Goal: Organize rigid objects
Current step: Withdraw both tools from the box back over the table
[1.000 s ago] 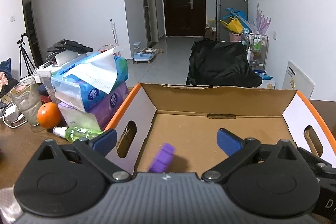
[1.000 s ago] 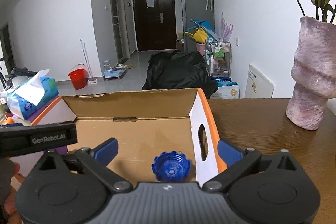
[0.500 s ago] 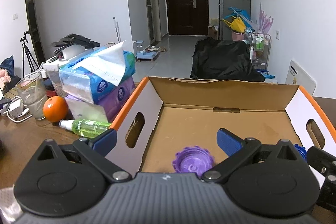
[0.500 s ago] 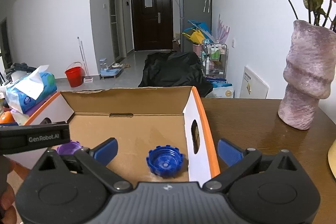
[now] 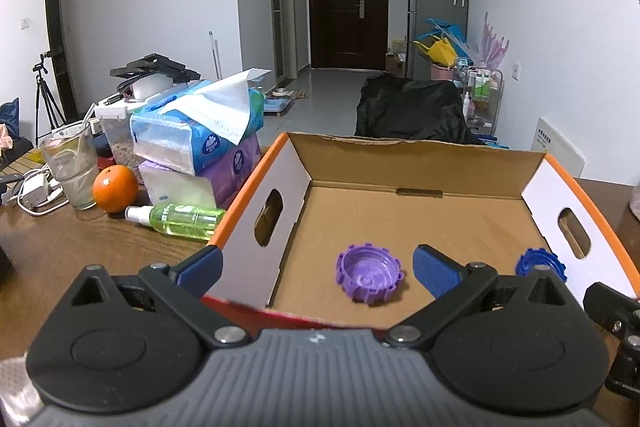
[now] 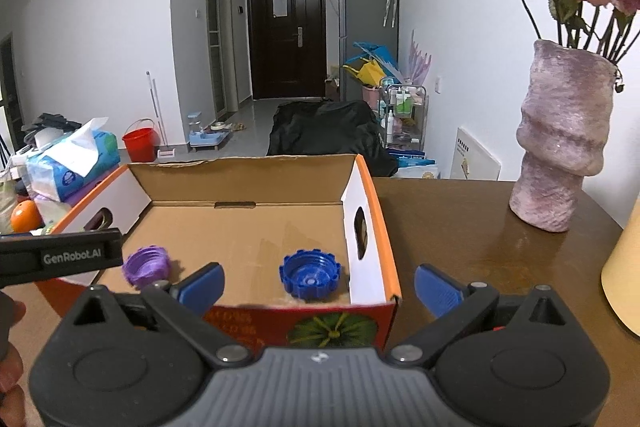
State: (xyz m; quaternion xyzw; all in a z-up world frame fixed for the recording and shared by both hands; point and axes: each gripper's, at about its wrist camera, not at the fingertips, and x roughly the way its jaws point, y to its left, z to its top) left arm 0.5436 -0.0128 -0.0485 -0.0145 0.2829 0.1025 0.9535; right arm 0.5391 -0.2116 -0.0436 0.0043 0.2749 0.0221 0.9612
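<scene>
Jaws of the left gripper (image 5: 316,267) and the right gripper (image 6: 319,281) are spread wide and hold nothing, both at the near wall of the cardboard box (image 6: 248,174) on the bench (image 6: 472,227). Inside the box, the purple cap (image 5: 369,273) lies near its left wall and the blue cap (image 6: 309,273) just beside its right wall.

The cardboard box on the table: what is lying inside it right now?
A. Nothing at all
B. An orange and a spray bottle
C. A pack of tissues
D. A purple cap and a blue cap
D: a purple cap and a blue cap lie apart on the floor of the cardboard box, while both open claws hold nothing.
</scene>
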